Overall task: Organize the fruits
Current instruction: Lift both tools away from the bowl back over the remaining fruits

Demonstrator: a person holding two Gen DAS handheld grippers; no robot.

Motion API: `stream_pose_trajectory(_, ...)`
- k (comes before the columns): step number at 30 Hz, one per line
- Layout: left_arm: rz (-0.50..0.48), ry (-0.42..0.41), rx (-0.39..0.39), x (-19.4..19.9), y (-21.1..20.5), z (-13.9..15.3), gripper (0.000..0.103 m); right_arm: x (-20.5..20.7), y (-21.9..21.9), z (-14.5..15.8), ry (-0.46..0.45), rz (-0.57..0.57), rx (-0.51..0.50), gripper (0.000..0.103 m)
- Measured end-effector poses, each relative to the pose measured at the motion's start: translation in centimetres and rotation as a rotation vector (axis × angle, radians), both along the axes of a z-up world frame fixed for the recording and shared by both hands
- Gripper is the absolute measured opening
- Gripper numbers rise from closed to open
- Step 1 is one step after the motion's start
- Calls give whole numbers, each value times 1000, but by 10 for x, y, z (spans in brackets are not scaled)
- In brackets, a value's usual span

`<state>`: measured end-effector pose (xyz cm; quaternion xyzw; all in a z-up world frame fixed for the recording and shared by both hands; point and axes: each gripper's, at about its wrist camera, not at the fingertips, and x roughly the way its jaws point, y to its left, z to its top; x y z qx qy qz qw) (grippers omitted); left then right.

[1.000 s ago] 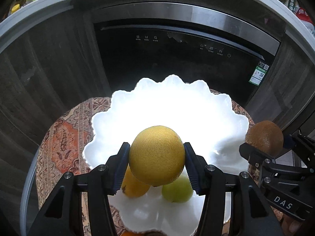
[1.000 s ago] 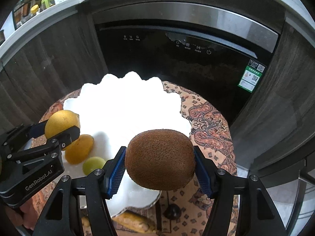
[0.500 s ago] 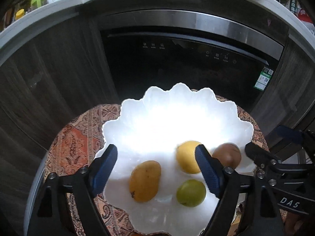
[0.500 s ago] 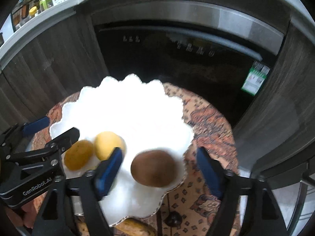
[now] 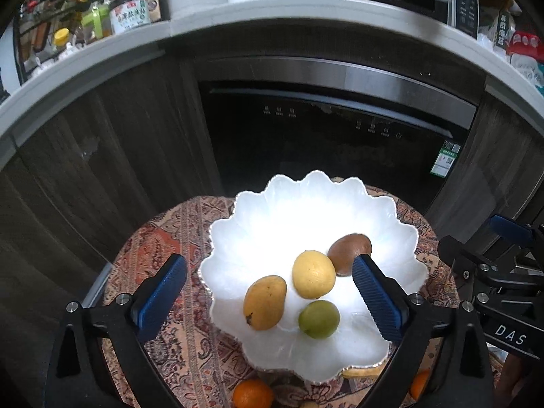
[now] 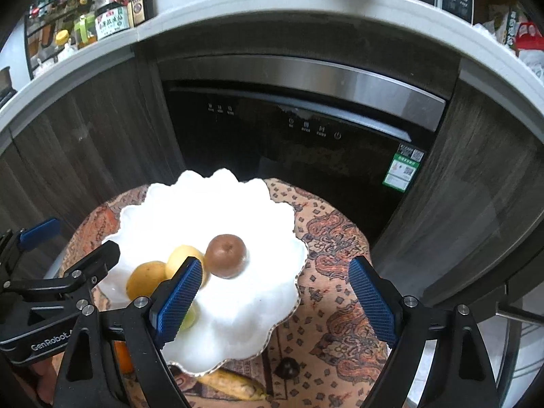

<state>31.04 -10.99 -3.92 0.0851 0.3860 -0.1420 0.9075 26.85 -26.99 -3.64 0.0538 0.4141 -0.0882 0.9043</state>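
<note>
Grippers now empty, fruit released.

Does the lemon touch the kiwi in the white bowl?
Cannot tell. In the left wrist view the lemon and kiwi meet with no visible gap, but one may just overlap the other; the right wrist view half hides the lemon.

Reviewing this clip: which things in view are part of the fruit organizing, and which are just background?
Part of the job:
white scalloped bowl
kiwi
lemon
mango
green fruit
orange and banana, on the patterned cloth outside the bowl

Just lying about:
sauce bottles on the counter
built-in appliance behind
</note>
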Motion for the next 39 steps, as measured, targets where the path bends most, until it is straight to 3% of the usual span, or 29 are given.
stream_pose_trajectory(8,12,-44,-7,-31,16,23,101,-27,12,25,-43,2,-12,89)
stream_pose_trajectory(16,17,-47,-5,-55,24,27,101,-52,23,30,-51,4,-11,89)
stream_pose_trajectory(25,7,-34,-8,-77,23,19,101,-74,19,24,-39,-6,-9,89)
stream_pose_trajectory(39,-47,26,14,-106,3,-22,100,-106,5,-10,30,-41,-8,89)
